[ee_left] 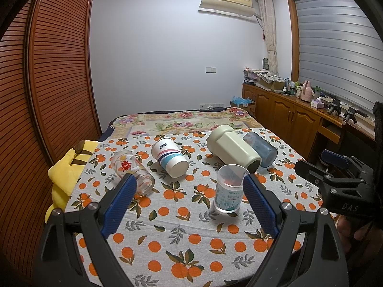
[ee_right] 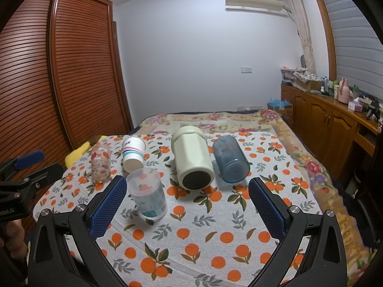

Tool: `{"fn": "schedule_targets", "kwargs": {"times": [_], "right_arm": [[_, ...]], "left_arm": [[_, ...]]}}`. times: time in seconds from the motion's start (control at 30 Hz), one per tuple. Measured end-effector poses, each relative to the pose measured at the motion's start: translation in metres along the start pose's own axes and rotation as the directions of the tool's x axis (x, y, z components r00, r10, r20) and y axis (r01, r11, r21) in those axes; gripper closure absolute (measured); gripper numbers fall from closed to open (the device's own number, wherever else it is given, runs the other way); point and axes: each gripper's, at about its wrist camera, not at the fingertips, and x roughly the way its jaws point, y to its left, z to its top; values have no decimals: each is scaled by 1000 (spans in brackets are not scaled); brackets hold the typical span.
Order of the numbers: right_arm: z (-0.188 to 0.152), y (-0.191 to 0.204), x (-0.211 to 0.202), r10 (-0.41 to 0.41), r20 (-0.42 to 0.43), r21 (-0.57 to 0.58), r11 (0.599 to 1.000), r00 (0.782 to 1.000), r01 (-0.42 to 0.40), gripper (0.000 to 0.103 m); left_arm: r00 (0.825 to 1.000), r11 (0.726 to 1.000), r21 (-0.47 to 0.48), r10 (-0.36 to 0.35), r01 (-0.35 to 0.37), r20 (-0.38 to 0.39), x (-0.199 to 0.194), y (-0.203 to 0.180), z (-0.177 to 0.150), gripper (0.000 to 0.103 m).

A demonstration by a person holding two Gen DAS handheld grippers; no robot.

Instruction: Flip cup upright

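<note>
While the clear cup already stood upright just in front of the cream cup, four cups still lay tipped on the bed. Both tools, left and right, gaped wide and empty; the next move probably called for closing on one tipped cup.

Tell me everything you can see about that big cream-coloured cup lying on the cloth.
The cream cup is the largest of the five. It looks like matte plastic, with flat facets along its sides and a narrower shoulder at the far end. It lies on its side on the orange-print cloth, its dark round end facing the cameras. The blue cup lies close on its right; whether they touch is unclear. Neither gripper touches it.
</note>
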Motion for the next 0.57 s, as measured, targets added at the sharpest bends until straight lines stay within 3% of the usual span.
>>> {"fn": "schedule_targets", "kwargs": {"times": [0.57], "right_arm": [[0, 0, 0, 1, -1, 1, 1000, 1000, -1, 0]], "left_arm": [[1000, 1000, -2, 1, -1, 2, -2, 0, 0, 12]]}}
